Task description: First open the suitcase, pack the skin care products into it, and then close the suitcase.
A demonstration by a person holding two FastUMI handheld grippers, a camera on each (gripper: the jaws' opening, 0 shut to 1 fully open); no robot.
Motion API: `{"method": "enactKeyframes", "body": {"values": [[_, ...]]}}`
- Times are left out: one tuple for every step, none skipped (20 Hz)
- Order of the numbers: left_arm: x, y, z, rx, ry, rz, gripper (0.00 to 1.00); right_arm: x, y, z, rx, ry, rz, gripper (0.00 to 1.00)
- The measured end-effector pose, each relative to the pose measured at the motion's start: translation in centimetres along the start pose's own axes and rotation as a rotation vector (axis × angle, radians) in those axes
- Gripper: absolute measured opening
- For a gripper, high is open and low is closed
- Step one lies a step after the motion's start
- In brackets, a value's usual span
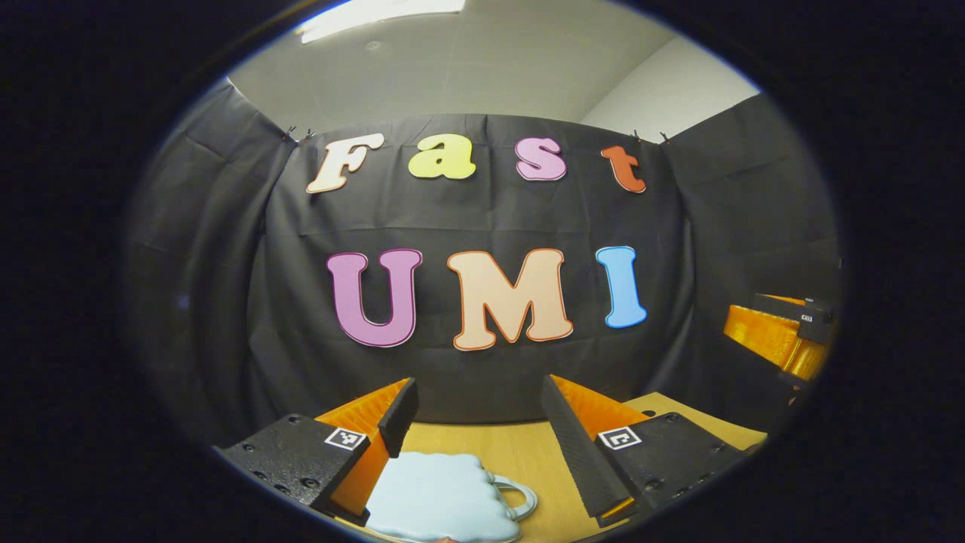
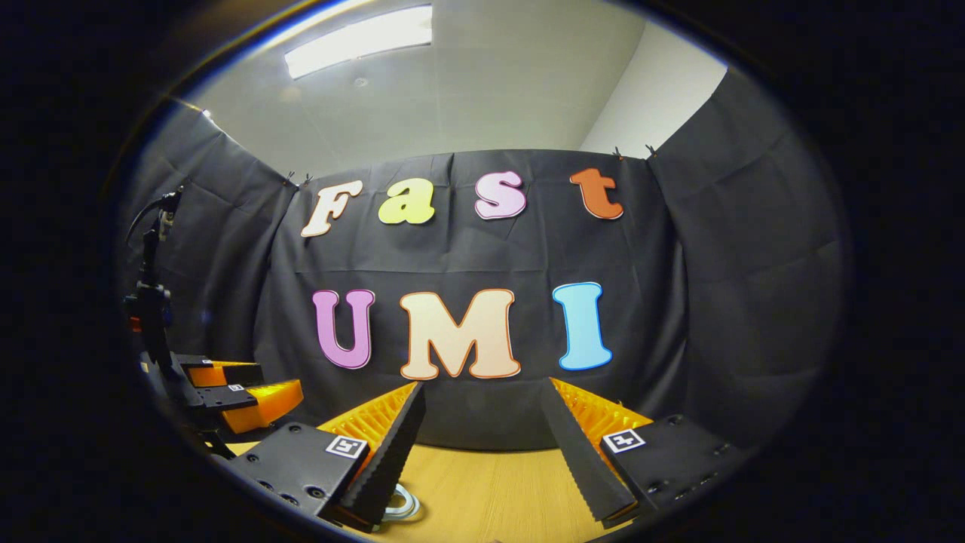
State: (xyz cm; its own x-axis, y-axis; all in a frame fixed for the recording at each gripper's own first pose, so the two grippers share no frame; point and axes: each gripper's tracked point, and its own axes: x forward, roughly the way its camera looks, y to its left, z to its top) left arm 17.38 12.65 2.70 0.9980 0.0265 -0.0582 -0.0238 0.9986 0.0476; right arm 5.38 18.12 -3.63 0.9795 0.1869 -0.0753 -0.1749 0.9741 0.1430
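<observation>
In the left gripper view, the left gripper point(image 1: 479, 434) hangs above a wooden counter point(image 1: 528, 452) with its fingers point(image 1: 397, 415) spread wide and holding nothing. A pale blue suitcase point(image 1: 441, 498) with a scalloped edge lies flat and closed on the counter low between the fingers, nearer the left-hand one, its light handle point(image 1: 520, 498) turned to the picture's right. At that view's right edge the right gripper point(image 1: 780, 332) shows farther off, raised above the counter against the black cloth wall point(image 1: 482, 219); how its fingers stand cannot be told from here. In the right gripper view, the right gripper's own fingers point(image 2: 399, 445) are likewise wide apart and empty above the counter, and a loop of the suitcase's handle shows just beside the left-hand finger's base. At far left the left gripper is seen farther off, apart from the right one, its fingers parted.
</observation>
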Motion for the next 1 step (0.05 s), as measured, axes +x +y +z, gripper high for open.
{"method": "enactKeyframes", "body": {"values": [[-0.02,0.19,0.08,0.001,0.000,0.003,0.95,-0.08,0.30,-0.04,-0.005,-0.001,0.004,0.95]]}}
